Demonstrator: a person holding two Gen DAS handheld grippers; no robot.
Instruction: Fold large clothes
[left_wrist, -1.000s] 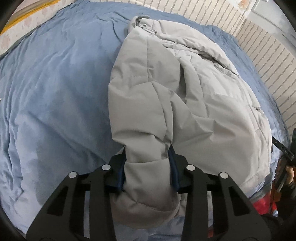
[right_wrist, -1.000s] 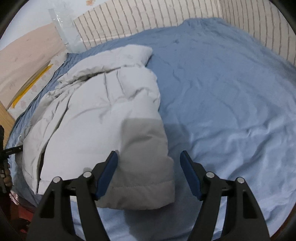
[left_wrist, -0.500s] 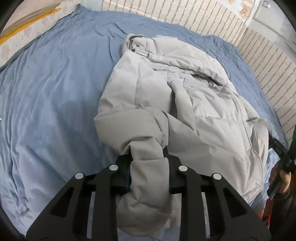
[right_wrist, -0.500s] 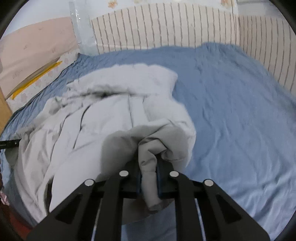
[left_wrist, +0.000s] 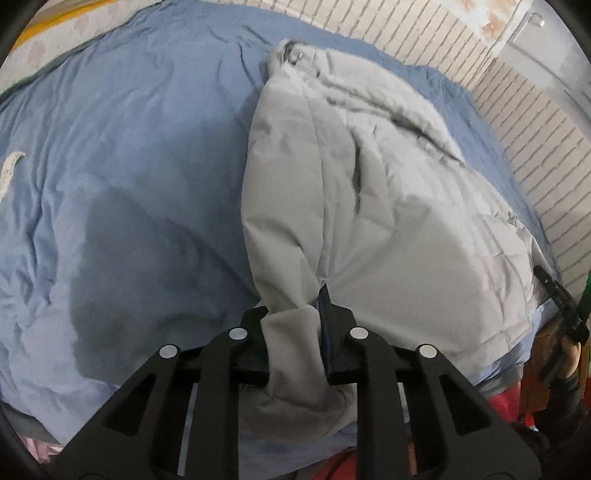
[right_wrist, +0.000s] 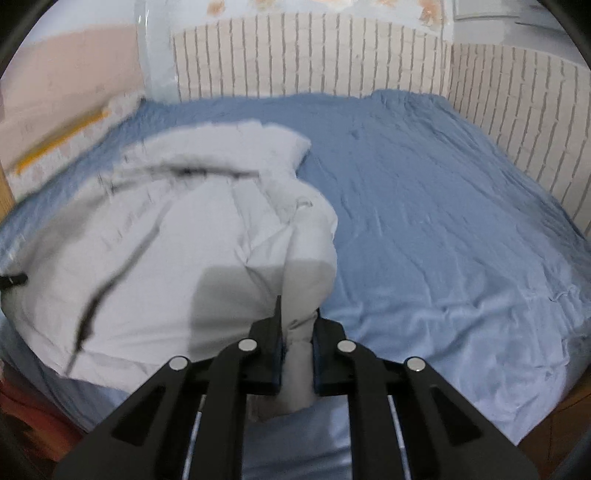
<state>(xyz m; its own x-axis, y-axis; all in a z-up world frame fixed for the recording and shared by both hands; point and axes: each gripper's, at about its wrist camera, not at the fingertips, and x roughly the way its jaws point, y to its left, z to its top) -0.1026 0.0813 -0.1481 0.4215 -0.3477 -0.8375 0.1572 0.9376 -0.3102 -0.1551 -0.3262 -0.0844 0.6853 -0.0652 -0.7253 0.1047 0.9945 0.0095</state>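
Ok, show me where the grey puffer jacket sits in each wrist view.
Left wrist: grey puffer jacket fills centre-right, its near edge pinched in the left gripper.
Right wrist: it lies centre-left, edge pinched in the right gripper.
Shared landmark: the blue bedsheet beneath it.

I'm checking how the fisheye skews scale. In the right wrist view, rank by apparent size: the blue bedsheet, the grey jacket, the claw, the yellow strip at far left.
1. blue bedsheet
2. grey jacket
3. right claw, enlarged by nearness, so its place against the jacket is unsure
4. yellow strip
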